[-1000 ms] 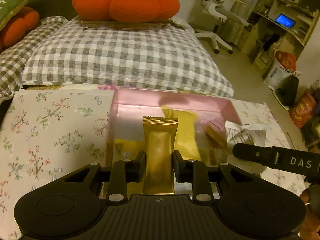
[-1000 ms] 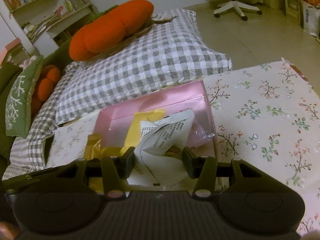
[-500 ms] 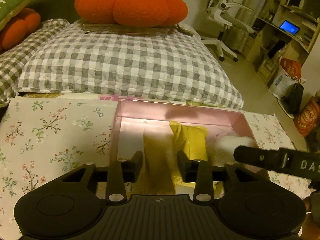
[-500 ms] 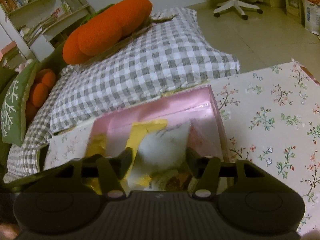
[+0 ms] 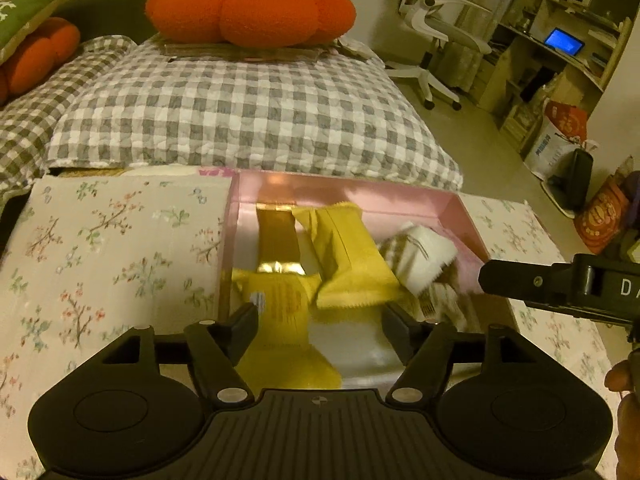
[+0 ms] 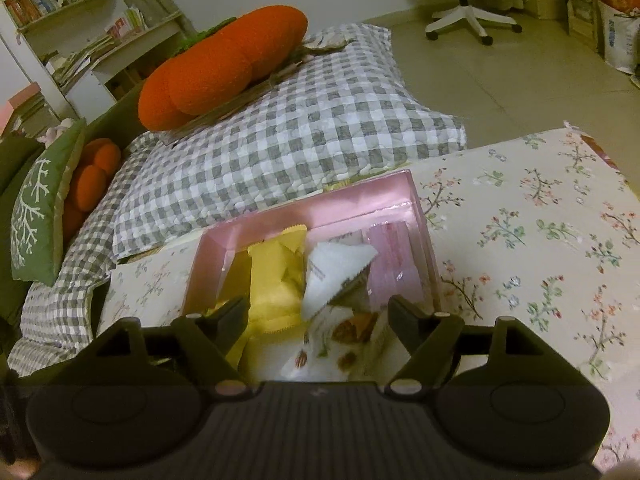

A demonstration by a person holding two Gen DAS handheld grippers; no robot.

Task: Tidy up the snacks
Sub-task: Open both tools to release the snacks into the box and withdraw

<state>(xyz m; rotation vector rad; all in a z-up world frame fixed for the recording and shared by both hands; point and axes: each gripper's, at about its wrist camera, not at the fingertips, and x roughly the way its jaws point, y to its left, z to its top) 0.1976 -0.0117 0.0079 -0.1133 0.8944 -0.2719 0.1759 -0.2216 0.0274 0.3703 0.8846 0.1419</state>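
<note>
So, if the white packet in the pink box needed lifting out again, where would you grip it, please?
Probably by the white packet's raised top corner, coming from above with the right gripper: that corner pokes up free, while its lower end is wedged among other snacks.

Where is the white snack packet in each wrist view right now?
Left wrist: white packet lies right of centre, at the right end of the pink box.
Right wrist: white packet sits at centre, just above the open jaws.
Shared landmark: orange pumpkin cushion.
</note>
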